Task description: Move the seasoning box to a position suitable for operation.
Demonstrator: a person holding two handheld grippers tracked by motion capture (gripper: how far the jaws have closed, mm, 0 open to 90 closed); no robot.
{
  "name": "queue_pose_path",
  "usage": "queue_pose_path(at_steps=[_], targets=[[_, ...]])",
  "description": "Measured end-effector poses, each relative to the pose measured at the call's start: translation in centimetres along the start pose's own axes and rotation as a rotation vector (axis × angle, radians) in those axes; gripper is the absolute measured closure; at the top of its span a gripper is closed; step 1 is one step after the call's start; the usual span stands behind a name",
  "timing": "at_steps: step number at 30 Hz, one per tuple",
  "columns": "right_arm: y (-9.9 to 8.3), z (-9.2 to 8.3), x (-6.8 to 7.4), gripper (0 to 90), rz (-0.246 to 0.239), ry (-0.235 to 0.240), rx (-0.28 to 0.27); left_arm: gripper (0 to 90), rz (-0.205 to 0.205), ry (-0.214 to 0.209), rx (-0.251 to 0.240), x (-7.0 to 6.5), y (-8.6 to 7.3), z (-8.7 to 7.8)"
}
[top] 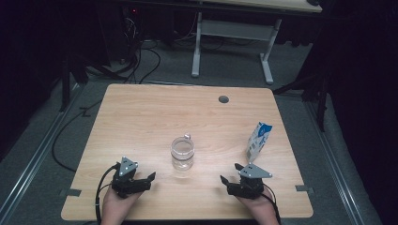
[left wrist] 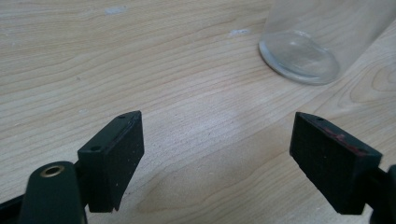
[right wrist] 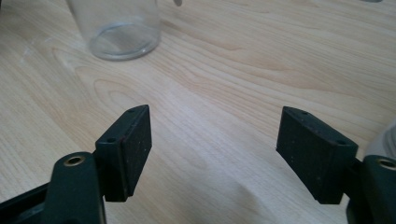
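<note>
Grippers rest near the table's (top: 141, 112) front edge, left gripper (top: 144, 180) and right gripper (top: 228, 179) both spread wide, holding nothing. Bare wood lies between them. Just ahead stands the glass jar (top: 182, 153). Beyond the right gripper stands a blue-white carton (top: 257, 140), its print unreadable.

Blue-and-white carton (top: 258, 141) upright near the table's (top: 141, 122) right edge, white-legged desk (top: 232, 29) beyond (cables on floor)

One glass jar (top: 182, 153), one carton (top: 258, 141) (both upright).
</note>
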State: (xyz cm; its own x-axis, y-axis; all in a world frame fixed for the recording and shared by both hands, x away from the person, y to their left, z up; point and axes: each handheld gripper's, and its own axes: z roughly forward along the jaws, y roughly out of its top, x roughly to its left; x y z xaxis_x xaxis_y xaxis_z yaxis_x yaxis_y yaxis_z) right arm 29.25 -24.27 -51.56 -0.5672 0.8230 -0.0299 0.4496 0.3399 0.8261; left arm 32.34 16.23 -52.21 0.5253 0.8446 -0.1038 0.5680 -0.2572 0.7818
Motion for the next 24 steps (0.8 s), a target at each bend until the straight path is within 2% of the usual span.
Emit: queue_pose_path(at_steps=[2,5,6,8,9,17,20,24], targets=[[-0.2,-0.2,-0.4,29.2,0.015,-0.001,-0.009,18.1,-0.007,-0.007,-0.006,-0.1,0.2,0.2],[-0.4,-0.3,-0.7,29.4,0.026,0.001,-0.008,18.2,0.009,-0.005,-0.007,-0.2,0.1,0.4],[-0.4,-0.4,-0.8,29.4,0.027,-0.003,-0.006,18.2,0.031,0.014,-0.012,-0.3,0.0,0.5],[-0.5,-0.4,-0.8,29.6,0.025,-0.017,-0.007,18.2,0.039,0.044,-0.018,-0.6,-0.1,0.4],[-0.6,-0.5,-0.8,29.9,0.038,-0.002,-0.016,18.7,0.036,0.053,-0.035,-0.8,-0.2,0.3],[-0.7,-0.4,-0.6,32.5,0.038,0.014,-0.012,21.3,0.033,0.037,-0.051,-0.8,0.1,0.0],[-0.8,-0.4,-0.7,32.9,0.033,0.017,-0.004,22.1,0.057,0.04,-0.058,-1.2,0.2,-0.1],[-0.8,-0.5,-0.9,33.0,0.035,0.018,-0.007,24.7,0.043,0.032,-0.078,-1.3,0.2,-0.4]])
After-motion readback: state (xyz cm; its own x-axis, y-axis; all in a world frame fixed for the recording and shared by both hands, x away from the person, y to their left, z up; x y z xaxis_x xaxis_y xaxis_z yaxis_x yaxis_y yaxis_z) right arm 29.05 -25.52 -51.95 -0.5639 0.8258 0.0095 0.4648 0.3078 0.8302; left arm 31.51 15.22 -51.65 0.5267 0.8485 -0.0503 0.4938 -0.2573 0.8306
